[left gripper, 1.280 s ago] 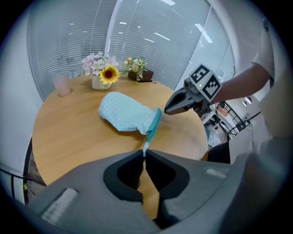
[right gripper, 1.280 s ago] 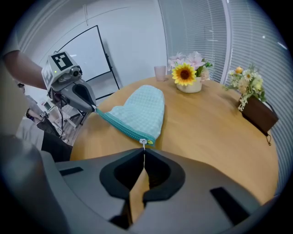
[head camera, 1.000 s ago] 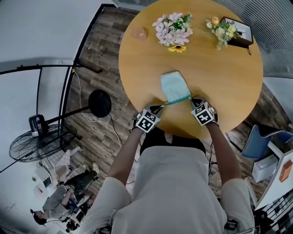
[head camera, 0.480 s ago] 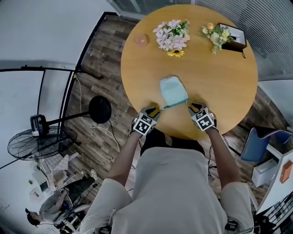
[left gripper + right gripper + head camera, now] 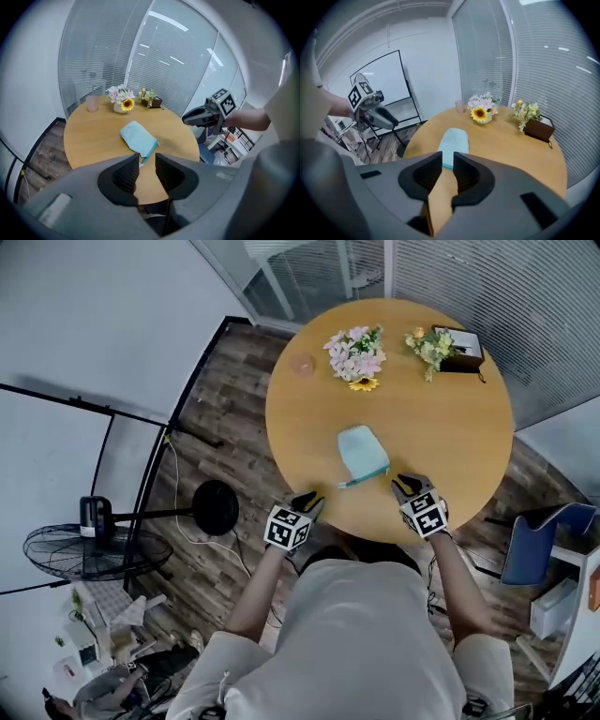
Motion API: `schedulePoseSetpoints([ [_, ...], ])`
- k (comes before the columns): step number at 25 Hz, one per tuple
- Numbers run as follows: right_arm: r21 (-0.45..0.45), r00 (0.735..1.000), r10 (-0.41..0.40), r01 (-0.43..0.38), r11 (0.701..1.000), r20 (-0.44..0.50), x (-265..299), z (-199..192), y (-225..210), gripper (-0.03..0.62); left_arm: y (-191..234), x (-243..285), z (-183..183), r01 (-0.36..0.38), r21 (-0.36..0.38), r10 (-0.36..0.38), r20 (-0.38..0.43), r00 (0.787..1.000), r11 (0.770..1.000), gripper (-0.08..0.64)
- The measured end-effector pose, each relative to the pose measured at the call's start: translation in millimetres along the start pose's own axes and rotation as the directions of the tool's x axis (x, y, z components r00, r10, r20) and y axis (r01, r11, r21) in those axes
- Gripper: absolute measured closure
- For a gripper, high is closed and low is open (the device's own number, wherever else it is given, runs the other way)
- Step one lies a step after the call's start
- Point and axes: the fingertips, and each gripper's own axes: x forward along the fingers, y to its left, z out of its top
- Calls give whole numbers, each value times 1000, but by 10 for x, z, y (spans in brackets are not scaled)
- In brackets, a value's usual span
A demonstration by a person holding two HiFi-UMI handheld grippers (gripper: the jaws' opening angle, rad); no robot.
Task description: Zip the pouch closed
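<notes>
Both black hand-held grippers, left (image 5: 308, 500) and right (image 5: 403, 485), hover by the round wooden table's (image 5: 450, 427) near edge. Only their own views show the jaws narrowly parted and empty. The light-blue fabric pouch (image 5: 361, 452) lies between them, its long axis pointing away and its teal zipper edge (image 5: 364, 477) nearest.

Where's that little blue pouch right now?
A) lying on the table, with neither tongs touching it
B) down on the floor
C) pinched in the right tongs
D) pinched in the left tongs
A: the pouch lies flat on the table, while the left tongs and right tongs sit by the near edge, apart from it, with nothing between them.
</notes>
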Motion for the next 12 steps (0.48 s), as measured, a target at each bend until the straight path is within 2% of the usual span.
schedulePoseSetpoints([
  [6,49,982,-121,115,992,143,-688,369,360,538,-82,-735,185,-8,30,5,121,993,1000,471],
  [12,64,945,-215,206,977,247,-1254,619,896,568,-239,-1432,324,6,73,-24,257,966,997,511],
])
